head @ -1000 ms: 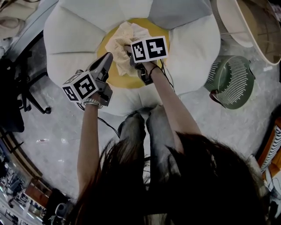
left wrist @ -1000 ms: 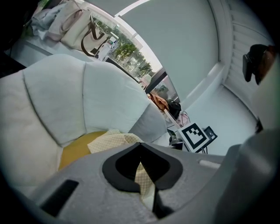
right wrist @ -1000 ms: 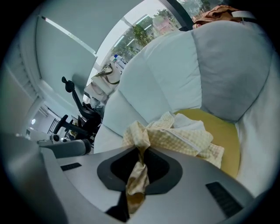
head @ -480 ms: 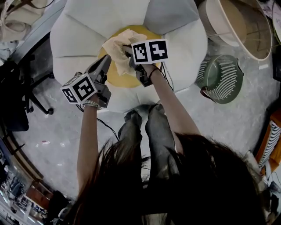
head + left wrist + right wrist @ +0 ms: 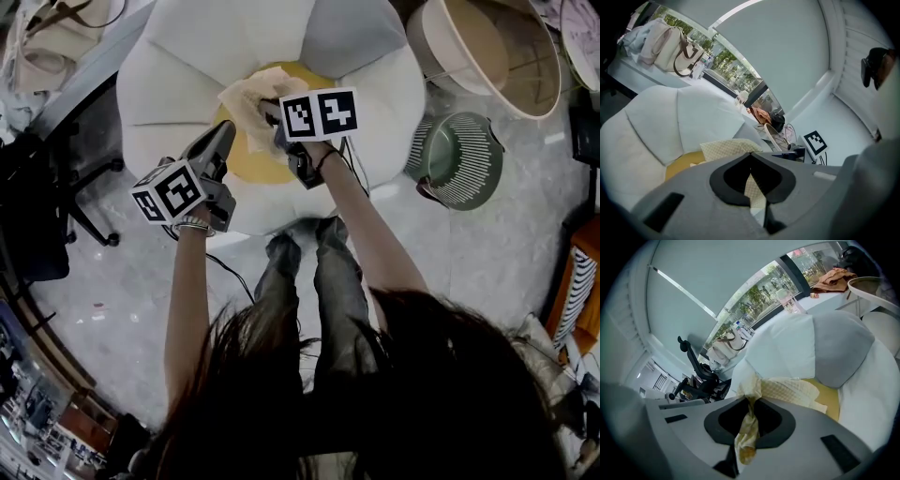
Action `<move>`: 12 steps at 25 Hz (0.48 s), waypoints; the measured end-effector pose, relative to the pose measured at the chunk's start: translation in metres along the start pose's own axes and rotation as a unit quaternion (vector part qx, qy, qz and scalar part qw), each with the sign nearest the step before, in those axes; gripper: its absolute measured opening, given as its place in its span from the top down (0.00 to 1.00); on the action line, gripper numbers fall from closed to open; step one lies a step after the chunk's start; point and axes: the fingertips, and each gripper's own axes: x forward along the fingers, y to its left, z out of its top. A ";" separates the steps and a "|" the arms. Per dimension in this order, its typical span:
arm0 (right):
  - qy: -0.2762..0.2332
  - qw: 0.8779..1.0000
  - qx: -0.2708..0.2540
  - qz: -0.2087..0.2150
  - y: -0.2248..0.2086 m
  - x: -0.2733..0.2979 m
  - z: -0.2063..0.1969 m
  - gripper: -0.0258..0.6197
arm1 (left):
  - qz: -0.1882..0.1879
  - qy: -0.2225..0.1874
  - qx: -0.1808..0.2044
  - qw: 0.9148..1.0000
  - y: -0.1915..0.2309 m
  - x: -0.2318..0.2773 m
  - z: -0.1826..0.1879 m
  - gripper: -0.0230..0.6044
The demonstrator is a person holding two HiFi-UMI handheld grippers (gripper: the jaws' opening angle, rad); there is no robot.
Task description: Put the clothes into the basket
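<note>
Early stage: cream checked garment [image 5: 251,94] pinched in closed jaws of both left gripper [image 5: 226,129] and right gripper [image 5: 273,114], held over flower cushion's [image 5: 187,56] yellow centre; green basket [image 5: 464,164] well apart on floor, so carry and drop remain.

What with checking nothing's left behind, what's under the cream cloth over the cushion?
Under the cloth shows the cushion's yellow centre, bare where visible. The patch directly beneath the cloth is covered, so anything there can't be seen.
</note>
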 end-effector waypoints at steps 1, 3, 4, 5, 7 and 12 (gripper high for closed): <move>-0.001 1.000 -0.001 -0.001 0.003 -0.003 0.002 0.90 | -0.001 0.000 0.001 1.000 -0.003 -0.003 0.003 0.95; -0.004 1.000 -0.004 -0.002 0.010 -0.010 0.005 0.90 | -0.005 -0.001 0.002 1.000 -0.010 -0.008 0.007 0.95; -0.005 1.000 -0.005 -0.003 0.013 -0.014 0.006 0.90 | -0.006 -0.002 0.004 1.000 -0.013 -0.011 0.009 0.95; -0.008 1.000 -0.006 -0.003 0.017 -0.018 0.007 0.90 | -0.006 -0.003 0.005 1.000 -0.016 -0.013 0.011 0.95; -0.015 1.000 -0.004 -0.002 0.023 -0.026 0.010 0.90 | -0.008 -0.003 0.007 1.000 -0.021 -0.018 0.014 0.95; -0.023 1.000 -0.006 -0.007 0.038 -0.041 0.016 0.90 | -0.013 -0.006 0.007 1.000 -0.031 -0.030 0.022 0.95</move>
